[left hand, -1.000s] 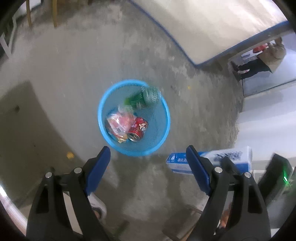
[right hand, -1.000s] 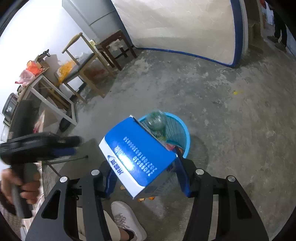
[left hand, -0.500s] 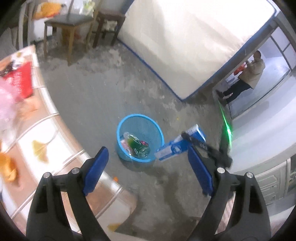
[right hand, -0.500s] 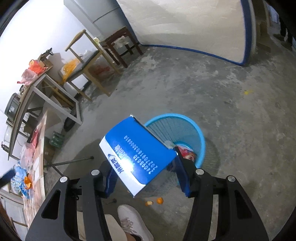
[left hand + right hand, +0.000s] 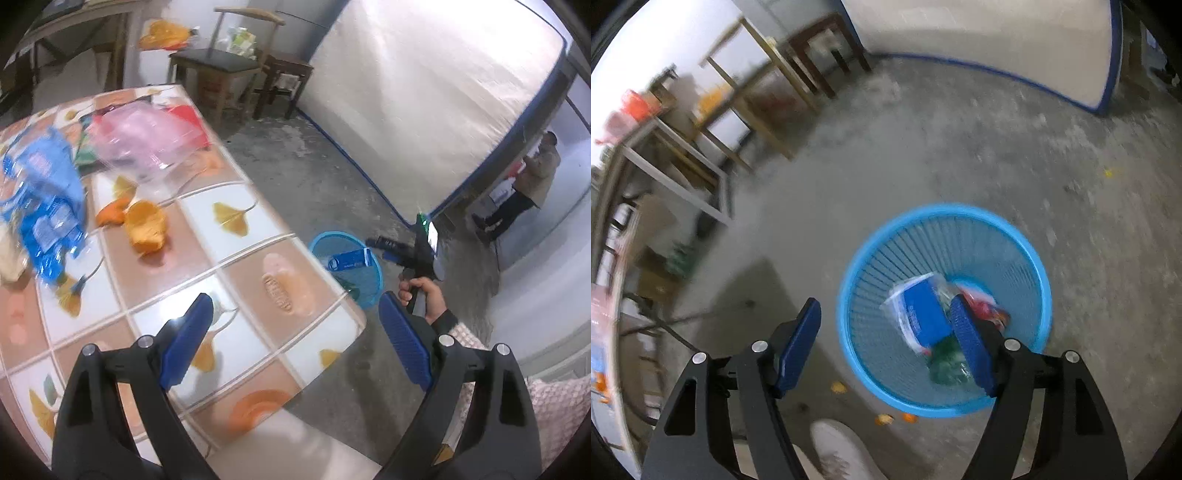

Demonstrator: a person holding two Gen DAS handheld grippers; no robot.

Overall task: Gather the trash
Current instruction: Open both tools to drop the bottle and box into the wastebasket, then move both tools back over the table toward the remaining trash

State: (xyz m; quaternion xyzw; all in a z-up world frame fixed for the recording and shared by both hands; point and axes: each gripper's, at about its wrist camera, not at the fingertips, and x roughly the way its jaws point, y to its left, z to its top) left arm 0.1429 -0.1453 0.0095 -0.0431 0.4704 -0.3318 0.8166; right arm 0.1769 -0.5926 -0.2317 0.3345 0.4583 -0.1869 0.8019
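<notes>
The blue box (image 5: 925,314) has dropped from the right gripper (image 5: 886,343) into the bin (image 5: 857,258); its jaws just opened. The left gripper (image 5: 295,339), jaws apart and empty, has swung over the table (image 5: 280,243) corner for more trash.

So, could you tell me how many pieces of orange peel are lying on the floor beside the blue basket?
3: one just left of the blue basket, and two close together below its near rim, by the shoe. Others may be hidden behind the basket.

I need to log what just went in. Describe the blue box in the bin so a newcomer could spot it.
Find the round blue mesh plastic bin on the grey concrete floor. Inside lies a blue rectangular carton with white edges, next to a green bottle and a red wrapper. It is the only flat-sided, boxy item.
</notes>
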